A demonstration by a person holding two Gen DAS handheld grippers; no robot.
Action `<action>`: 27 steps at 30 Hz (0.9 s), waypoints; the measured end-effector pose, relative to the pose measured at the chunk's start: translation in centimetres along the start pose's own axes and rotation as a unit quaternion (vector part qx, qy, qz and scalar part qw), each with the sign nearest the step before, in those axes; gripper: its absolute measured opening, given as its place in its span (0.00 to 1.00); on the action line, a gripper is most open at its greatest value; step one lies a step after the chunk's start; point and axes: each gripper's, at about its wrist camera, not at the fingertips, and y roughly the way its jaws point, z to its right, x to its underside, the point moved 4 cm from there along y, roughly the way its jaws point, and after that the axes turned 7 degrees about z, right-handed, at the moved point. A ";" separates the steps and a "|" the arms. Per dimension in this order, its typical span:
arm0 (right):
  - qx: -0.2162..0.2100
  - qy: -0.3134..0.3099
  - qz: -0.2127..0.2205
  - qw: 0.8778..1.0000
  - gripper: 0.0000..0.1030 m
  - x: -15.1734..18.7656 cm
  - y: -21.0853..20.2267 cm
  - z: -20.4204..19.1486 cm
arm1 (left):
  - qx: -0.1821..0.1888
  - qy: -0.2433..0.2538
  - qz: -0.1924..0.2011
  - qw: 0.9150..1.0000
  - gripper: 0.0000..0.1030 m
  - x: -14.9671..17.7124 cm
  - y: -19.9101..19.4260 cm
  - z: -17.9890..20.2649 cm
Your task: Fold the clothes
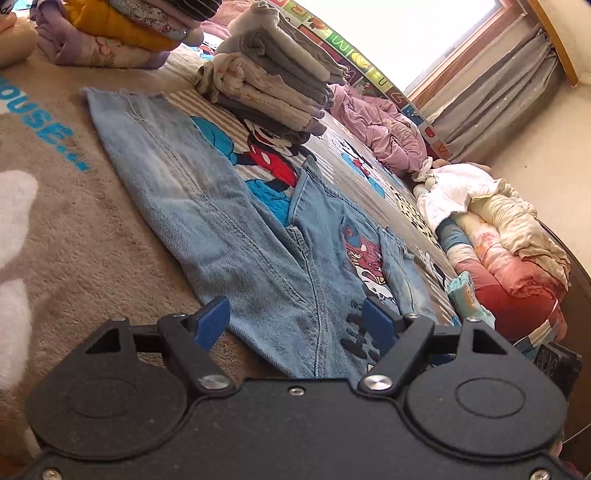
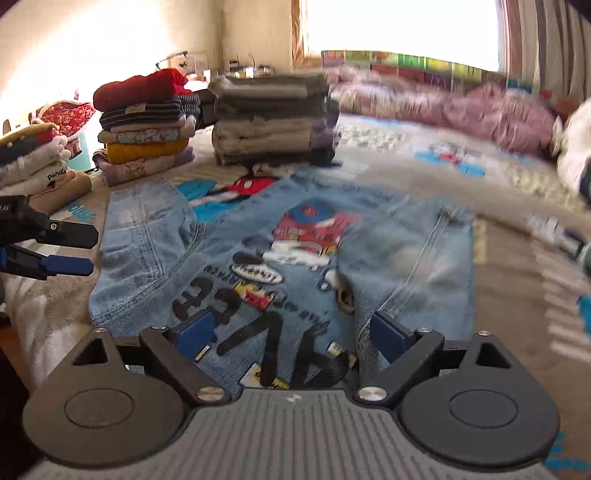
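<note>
Both grippers were found released, jaws spread wide and grasping nothing. The left gripper [image 1: 295, 325] sat low over the near edge of a denim jacket [image 1: 229, 221], which lay spread flat on a printed blanket [image 1: 74, 229] directly ahead of its fingers. The right gripper [image 2: 291, 336] was likewise positioned at the jacket's [image 2: 295, 258] near edge, with the printed back panel between and beyond its blue fingertips [image 2: 194, 332]; contact with the cloth could not be determined. The left gripper [image 2: 74, 247] appeared at the left edge of the right wrist view, beside the jacket's sleeve. Beyond the jacket, ahead of both grippers, stood a stack of folded grey and beige clothes [image 1: 273, 85] [image 2: 273, 122]. Further left was a second folded stack [image 2: 147, 129] topped by a red garment. Far ahead, right, a pink quilt [image 1: 388, 129] [image 2: 461, 107] lay bunched below a bright window [image 1: 388, 33].
</note>
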 end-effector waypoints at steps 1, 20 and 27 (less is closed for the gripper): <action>-0.004 -0.003 -0.004 1.000 0.88 0.3 0.2 -0.1 | 0.000 0.002 0.001 1.000 0.76 -0.1 0.0 -0.1; 0.005 0.049 0.062 0.997 0.91 0.1 -4.7 0.3 | -0.007 -0.052 0.034 0.998 0.76 -2.6 -1.6 -3.5; -0.001 0.068 0.085 0.994 0.91 7.4 -10.5 -3.5 | -0.070 -0.086 0.055 0.992 0.76 -3.3 -2.0 -5.9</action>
